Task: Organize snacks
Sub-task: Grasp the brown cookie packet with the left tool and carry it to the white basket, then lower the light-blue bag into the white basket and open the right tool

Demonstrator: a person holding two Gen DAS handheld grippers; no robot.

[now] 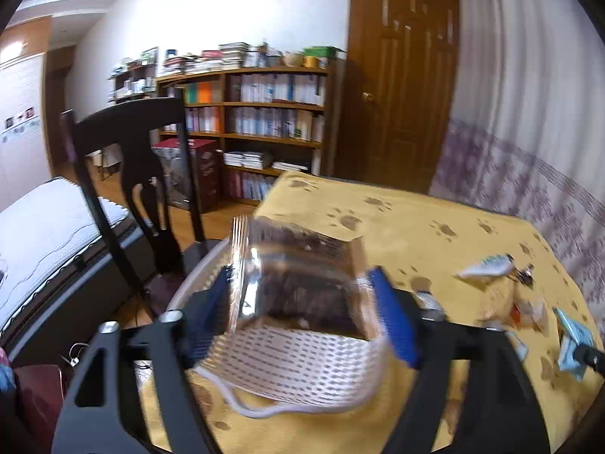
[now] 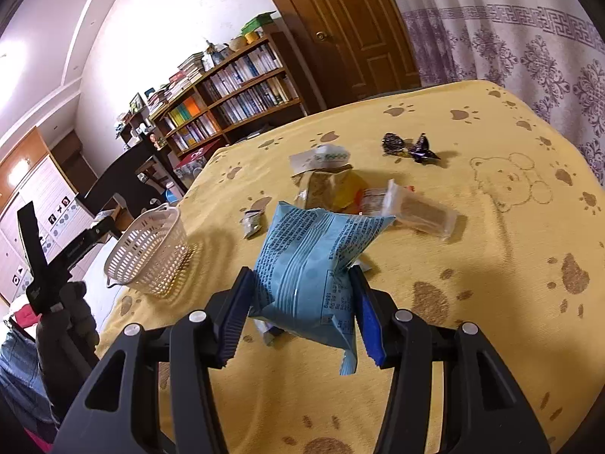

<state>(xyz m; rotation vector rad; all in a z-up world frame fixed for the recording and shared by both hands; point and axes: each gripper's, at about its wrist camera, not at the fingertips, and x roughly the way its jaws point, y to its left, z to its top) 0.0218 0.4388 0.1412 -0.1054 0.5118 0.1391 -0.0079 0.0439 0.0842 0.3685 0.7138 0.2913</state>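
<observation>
Halfway at best: my left tool (image 1: 302, 302) clamps a clear-wrapped brown snack (image 1: 302, 283) over the white slotted plastic basket (image 1: 298, 363); my right tool (image 2: 302, 302) grips a pale blue crinkled packet (image 2: 306, 257); several wrappers (image 2: 363, 193) lie on the far counter (image 2: 491, 283).

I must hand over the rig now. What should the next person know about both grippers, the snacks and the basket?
Left gripper: shut on a clear packet with a dark snack, above the basket.
Right gripper: shut on the blue bag, above the table.
Basket, right view: at the table's left edge; no snack visible inside.
Left: both held snacks, then the loose snacks and dark candies mid-table.
</observation>
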